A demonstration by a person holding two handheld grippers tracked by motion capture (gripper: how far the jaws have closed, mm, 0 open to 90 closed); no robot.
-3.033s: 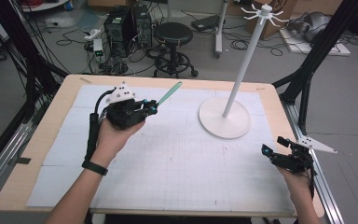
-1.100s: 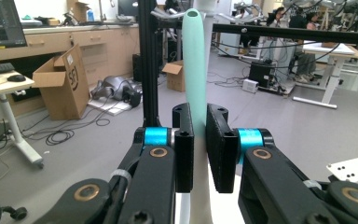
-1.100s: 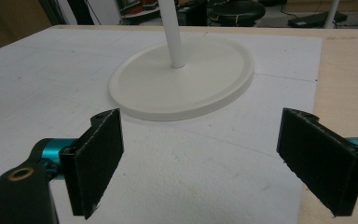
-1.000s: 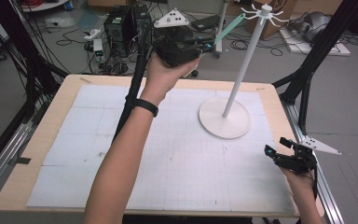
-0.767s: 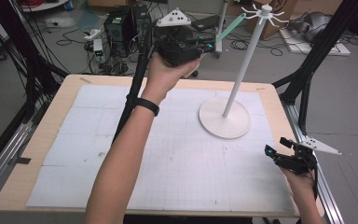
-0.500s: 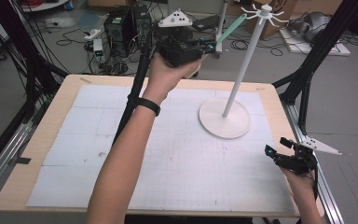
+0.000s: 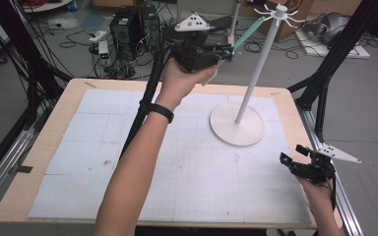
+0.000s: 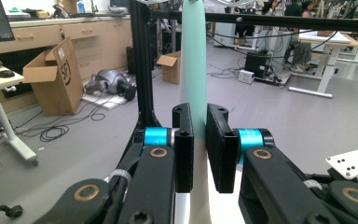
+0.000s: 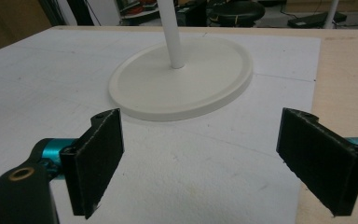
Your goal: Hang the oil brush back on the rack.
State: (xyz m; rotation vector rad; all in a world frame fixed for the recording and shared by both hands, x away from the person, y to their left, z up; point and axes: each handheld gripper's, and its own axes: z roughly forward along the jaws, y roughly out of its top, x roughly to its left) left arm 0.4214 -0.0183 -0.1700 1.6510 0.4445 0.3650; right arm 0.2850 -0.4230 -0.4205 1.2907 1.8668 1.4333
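Left gripper (image 8: 198, 149): black pads pinched tight on the lower part of a long flat mint-green plastic strip (image 8: 194, 60); strip runs straight up betw. the jaws and away from the camera. In the high view the same strip (image 7: 248, 32) slants up-right from the left gripper (image 7: 225, 50) toward the hooked crown (image 7: 279, 12) of the tall white pole stand w/ round base (image 7: 237, 124); its far tip sits just beside the hooks, but whether it's touching or hooked can't be told.

Progress, as a judgement: pick-up and lift are done, strip carried up to crown height; what's left is getting the top end onto a hook, then letting go; prob. past halfway.

Right gripper (image 9: 200, 158): jaws spread wide, nothing betw. them; aimed low over the white gridded mat (image 9: 37, 79) at the stand's base disc.

Pose: left forearm stretched far fwd and raised well above the table, wrist w/ black band, gripper pointing right toward the pole; right hand (image 7: 320, 189) parked low at the table's near right corner, well apart from the stand.
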